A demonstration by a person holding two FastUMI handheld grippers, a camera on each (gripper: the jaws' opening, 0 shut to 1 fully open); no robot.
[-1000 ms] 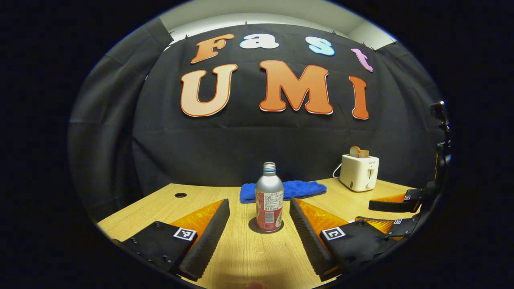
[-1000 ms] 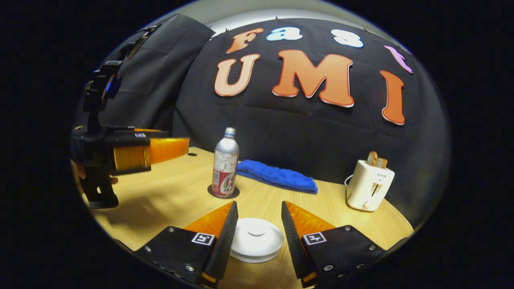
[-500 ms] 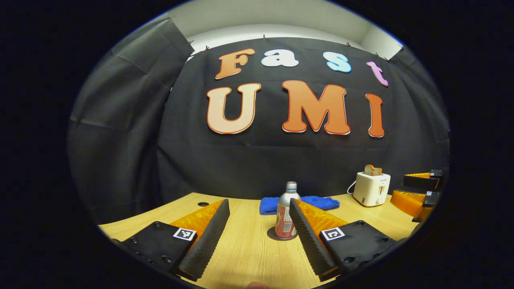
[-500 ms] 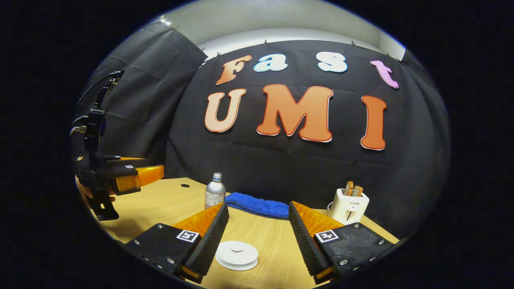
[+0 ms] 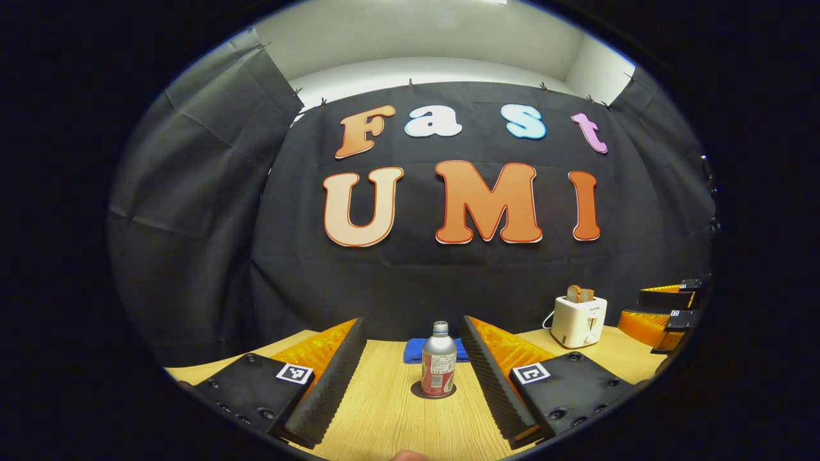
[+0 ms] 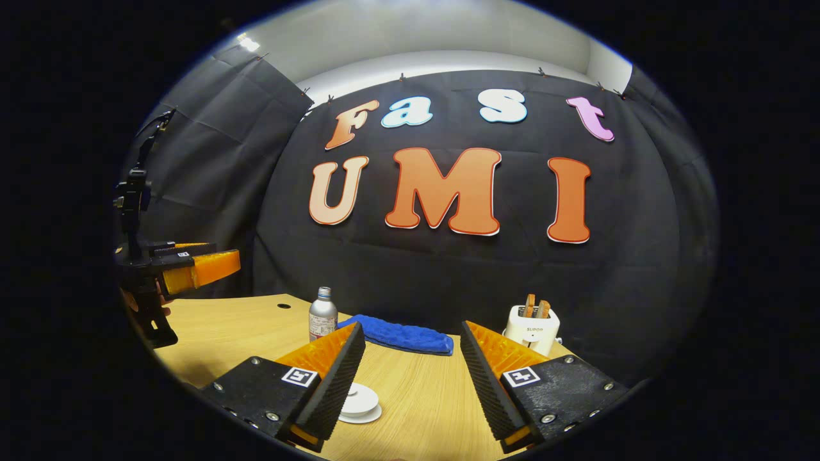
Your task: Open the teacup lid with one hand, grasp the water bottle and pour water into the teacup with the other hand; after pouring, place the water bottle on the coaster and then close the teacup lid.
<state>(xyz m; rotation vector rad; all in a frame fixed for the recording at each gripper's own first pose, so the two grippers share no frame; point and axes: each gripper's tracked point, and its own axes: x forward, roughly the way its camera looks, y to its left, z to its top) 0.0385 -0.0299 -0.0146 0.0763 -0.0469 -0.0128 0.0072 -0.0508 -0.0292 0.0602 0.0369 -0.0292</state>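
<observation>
Here, in the left gripper view, the left gripper (image 5: pixel 413 358) is spread wide and holds nothing; its two black ribbed fingers (image 5: pixel 333 378) frame the water bottle (image 5: pixel 439 368), which stands upright on a dark round coaster (image 5: pixel 434 392) well ahead of the fingertips, touching neither. The right gripper (image 5: pixel 666 310) appears at the far right edge as stacked orange and black parts, off the desk.

In the right gripper view, the right gripper (image 6: pixel 410 368) is likewise wide apart and empty. The white teacup lid (image 6: pixel 359 402), seated on its cup, sits low on the desk just beside the inner face of the finger on the picture's left, partly hidden by it; whether they touch cannot be told. The water bottle (image 6: pixel 323 314) stands farther back and to the left. The left gripper (image 6: pixel 192 269) hangs above the desk at the left edge, a hand (image 6: pixel 138 301) partly seen beneath it.

The desk (image 5: pixel 391 422) is light wood grain with a small round cable hole (image 6: pixel 283 306) near its back left. A folded blue towel (image 6: pixel 400 334) lies behind the bottle, and a white toaster (image 5: pixel 580 320) with bread slices (image 6: pixel 535 306) in its slots stands to the right, a white cord at its side. Black cloth forms the booth wall, with a pale ceiling strip above.

The bottle carries a red and white label; its print is too small to read. Each finger mount bears a square black-and-white marker (image 5: pixel 294 373).
</observation>
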